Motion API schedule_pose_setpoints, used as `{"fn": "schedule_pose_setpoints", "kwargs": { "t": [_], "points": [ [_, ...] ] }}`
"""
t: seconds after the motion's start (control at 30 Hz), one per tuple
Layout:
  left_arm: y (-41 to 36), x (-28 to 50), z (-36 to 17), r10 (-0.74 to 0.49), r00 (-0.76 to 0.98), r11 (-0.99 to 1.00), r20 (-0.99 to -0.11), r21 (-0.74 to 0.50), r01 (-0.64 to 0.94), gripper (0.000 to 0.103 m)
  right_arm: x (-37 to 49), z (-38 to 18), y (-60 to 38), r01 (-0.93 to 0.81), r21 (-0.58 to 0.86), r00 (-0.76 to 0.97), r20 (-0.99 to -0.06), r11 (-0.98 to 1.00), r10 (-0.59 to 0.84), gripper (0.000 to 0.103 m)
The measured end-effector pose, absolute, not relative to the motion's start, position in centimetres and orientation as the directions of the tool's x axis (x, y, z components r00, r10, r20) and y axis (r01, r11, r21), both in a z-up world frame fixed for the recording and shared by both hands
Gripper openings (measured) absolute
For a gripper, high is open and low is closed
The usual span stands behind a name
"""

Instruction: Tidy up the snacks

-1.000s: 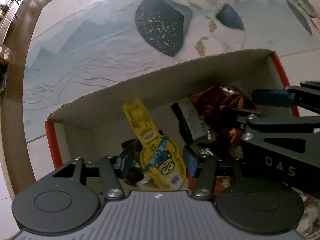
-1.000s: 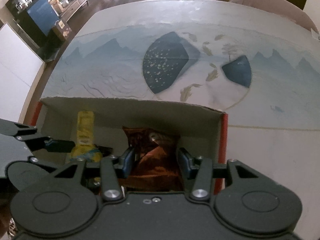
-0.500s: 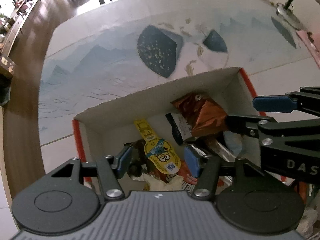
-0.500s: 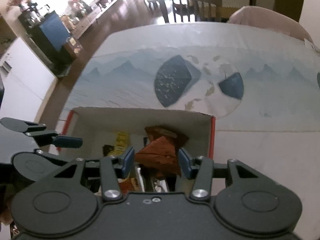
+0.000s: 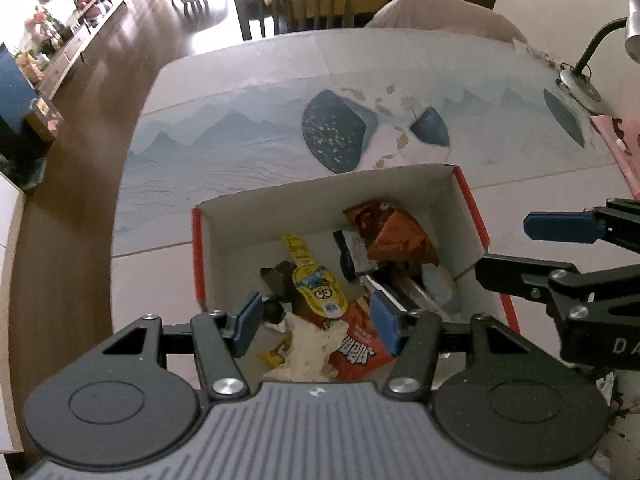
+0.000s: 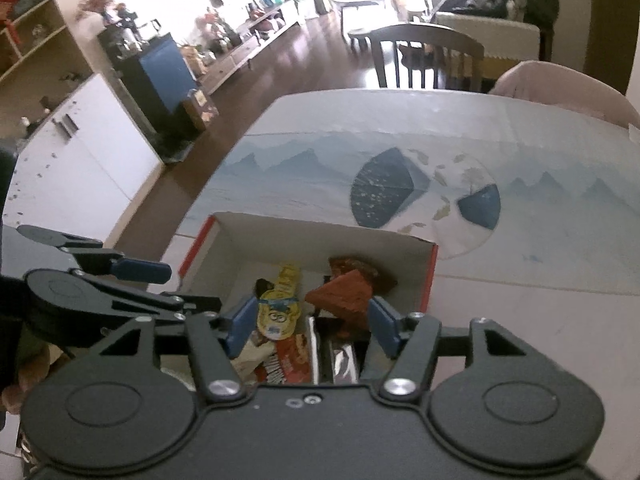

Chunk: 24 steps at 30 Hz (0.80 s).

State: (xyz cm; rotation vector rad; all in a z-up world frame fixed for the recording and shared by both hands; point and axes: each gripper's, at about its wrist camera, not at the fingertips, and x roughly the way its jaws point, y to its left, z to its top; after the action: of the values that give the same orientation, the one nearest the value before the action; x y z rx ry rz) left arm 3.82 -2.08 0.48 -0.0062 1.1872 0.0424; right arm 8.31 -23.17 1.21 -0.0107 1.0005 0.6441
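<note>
- Left hand-held gripper (image 5: 316,326) hangs above the near part of the cardboard box (image 5: 400,184), its blue pads spread apart and grasping nothing; the snacks lie below it in the box.
- Right hand-held gripper (image 6: 310,320) hovers over the same box, its jaws opening, with nothing pressed between the pads; the brown crinkled packet (image 6: 344,296) shows between them but lies down in the box.
- In the left wrist view the right hand-held gripper (image 5: 532,248) reaches in from the right edge, beside the box's red-edged side.
- The box sits on the bench (image 5: 240,128), on a cloth printed with pale blue mountains and dark fan shapes.
- Inside the box: a yellow pouch (image 5: 318,294) with a cartoon face and a long yellow tab, the brown packet (image 5: 394,236) towards the far right corner, an orange-red packet (image 5: 356,350) and a crumpled pale wrapper (image 5: 308,344) at the near side, and a silver-edged dark bar (image 5: 404,292).
- A desk lamp (image 5: 588,64) stands at the bench's far right corner.
- A wooden chair (image 5: 294,4) stands beyond the far end.
</note>
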Motion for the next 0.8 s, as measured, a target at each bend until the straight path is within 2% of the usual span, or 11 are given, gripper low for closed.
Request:
{"fn": "schedule_pose_setpoints", "kwargs": {
  "t": [0.17, 0.23, 0.37, 0.43, 0.63, 0.67, 0.8],
  "points": [
    [-2.2, 1.7, 1.4, 0.039, 0.398, 0.998, -0.917, 0.014, -0.066, 0.064, 6.8, 1.7, -23.7, -0.527, 0.292, 0.376, -0.763, 0.799, 0.526, 0.065],
    [-2.2, 0.9, 1.6, 0.045, 0.409, 0.997, -0.911, 0.013, -0.08, 0.064, 6.2, 1.8, -23.9, -0.534, 0.292, 0.381, -0.755, 0.793, 0.535, 0.074],
    [-2.3, -0.6, 1.8, 0.067, 0.443, 0.994, -0.894, 0.019, -0.112, 0.064, 4.9, 2.0, -23.9, -0.561, 0.263, 0.406, -0.739, 0.785, 0.538, 0.08],
    [-2.3, -1.3, 1.7, 0.075, 0.457, 0.992, -0.886, 0.021, -0.122, 0.065, 4.3, 2.1, -24.0, -0.569, 0.264, 0.415, -0.725, 0.779, 0.549, 0.089],
    [-1.9, -3.0, 1.0, 0.076, 0.471, 0.985, -0.879, -0.006, -0.17, 0.065, 3.2, 1.7, -24.3, -0.565, 0.264, 0.42, -0.724, 0.782, 0.547, 0.092],
    [-1.9, -3.3, 0.9, 0.074, 0.474, 0.984, -0.877, -0.012, -0.176, 0.069, 3.0, 1.6, -24.2, -0.568, 0.262, 0.42, -0.724, 0.781, 0.548, 0.092],
    [-1.7, -4.0, 0.5, 0.063, 0.502, 0.979, -0.862, -0.043, -0.197, 0.073, 1.9, 1.4, -24.3, -0.577, 0.25, 0.44, -0.707, 0.778, 0.553, 0.102]
  ]
}}
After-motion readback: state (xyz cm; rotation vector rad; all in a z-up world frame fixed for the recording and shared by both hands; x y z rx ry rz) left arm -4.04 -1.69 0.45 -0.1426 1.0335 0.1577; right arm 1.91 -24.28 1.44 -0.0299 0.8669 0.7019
